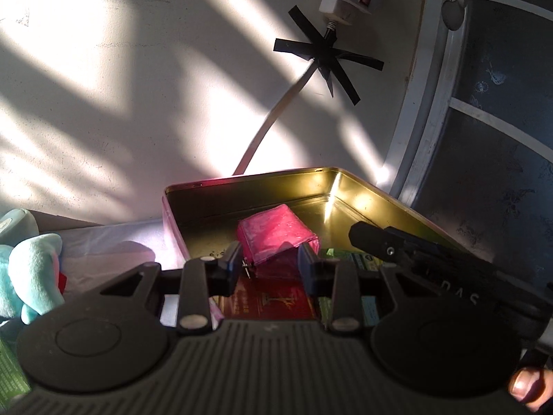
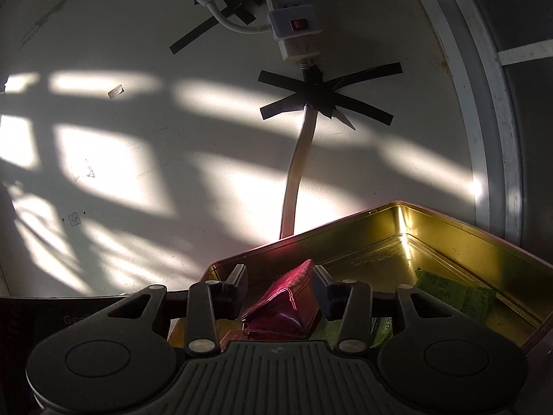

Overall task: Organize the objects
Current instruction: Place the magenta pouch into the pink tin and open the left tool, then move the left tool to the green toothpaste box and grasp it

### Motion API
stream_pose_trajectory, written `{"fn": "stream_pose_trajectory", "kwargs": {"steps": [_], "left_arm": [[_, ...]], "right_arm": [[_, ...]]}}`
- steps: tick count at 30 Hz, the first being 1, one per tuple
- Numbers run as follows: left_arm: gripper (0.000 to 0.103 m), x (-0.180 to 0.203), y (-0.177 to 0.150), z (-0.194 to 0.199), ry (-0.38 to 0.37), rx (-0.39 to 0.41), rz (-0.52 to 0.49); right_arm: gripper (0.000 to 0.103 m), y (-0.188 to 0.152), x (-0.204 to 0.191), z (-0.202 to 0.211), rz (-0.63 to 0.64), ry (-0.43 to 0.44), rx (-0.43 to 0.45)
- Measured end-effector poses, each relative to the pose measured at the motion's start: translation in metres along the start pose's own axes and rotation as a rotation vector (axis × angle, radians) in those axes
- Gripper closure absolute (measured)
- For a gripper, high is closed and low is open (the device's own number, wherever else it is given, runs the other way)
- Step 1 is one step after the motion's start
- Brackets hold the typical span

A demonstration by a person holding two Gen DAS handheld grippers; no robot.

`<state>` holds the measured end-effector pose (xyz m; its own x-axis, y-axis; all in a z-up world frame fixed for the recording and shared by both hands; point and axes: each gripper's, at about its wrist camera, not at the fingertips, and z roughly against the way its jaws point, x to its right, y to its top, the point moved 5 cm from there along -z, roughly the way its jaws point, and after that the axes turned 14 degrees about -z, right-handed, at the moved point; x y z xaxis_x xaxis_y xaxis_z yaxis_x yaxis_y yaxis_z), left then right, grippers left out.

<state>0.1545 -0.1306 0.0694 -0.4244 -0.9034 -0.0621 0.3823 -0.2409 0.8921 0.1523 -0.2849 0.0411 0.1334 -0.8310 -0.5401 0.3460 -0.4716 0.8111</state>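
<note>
An open gold tin (image 1: 221, 204) with a pink outside stands against the wall. My left gripper (image 1: 272, 263) is shut on a pink zip pouch (image 1: 276, 238), held just over the tin's near side. The black right gripper (image 1: 380, 242) reaches in from the right, its tip just beside the pouch. In the right wrist view the same pouch (image 2: 287, 304) looks dark red and sits between the fingers of my right gripper (image 2: 281, 285). It leans against the right finger (image 2: 323, 287), and a gap shows at the left finger (image 2: 238, 283). The tin (image 2: 363, 238) fills the lower right there.
The tin holds a red box (image 1: 269, 301) and green packets (image 2: 452, 290). A teal plush toy (image 1: 27, 269) and a green box (image 1: 10, 370) lie left of the tin. A taped power strip (image 2: 293, 24) and cable hang on the wall, with a window frame (image 1: 425, 110) at right.
</note>
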Motion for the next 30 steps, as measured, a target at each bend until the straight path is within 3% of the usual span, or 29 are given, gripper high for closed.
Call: {"fn": "stream_pose_trajectory", "kwargs": {"steps": [8, 14, 17, 21, 23, 30], "left_arm": [[0.065, -0.047, -0.051, 0.098, 0.070, 0.043, 0.085], [0.065, -0.113, -0.120, 0.134, 0.264, -0.087, 0.180], [0.065, -0.142, -0.149, 0.143, 0.357, -0.138, 0.239], [0.066, -0.167, -0.179, 0.150, 0.399, -0.149, 0.323], [0.065, -0.173, -0.179, 0.158, 0.364, -0.089, 0.378], [0.065, -0.178, -0.184, 0.158, 0.331, -0.083, 0.437]], "right_arm": [[0.060, -0.021, -0.054, 0.051, 0.080, 0.193, -0.003], [0.060, -0.085, -0.111, 0.066, 0.215, 0.343, -0.200], [0.060, -0.121, -0.134, 0.059, 0.334, 0.350, -0.288], [0.059, -0.145, -0.147, 0.042, 0.388, 0.329, -0.376], [0.059, -0.151, -0.150, 0.032, 0.414, 0.302, -0.391], [0.061, -0.175, -0.151, 0.004, 0.435, 0.234, -0.473]]}}
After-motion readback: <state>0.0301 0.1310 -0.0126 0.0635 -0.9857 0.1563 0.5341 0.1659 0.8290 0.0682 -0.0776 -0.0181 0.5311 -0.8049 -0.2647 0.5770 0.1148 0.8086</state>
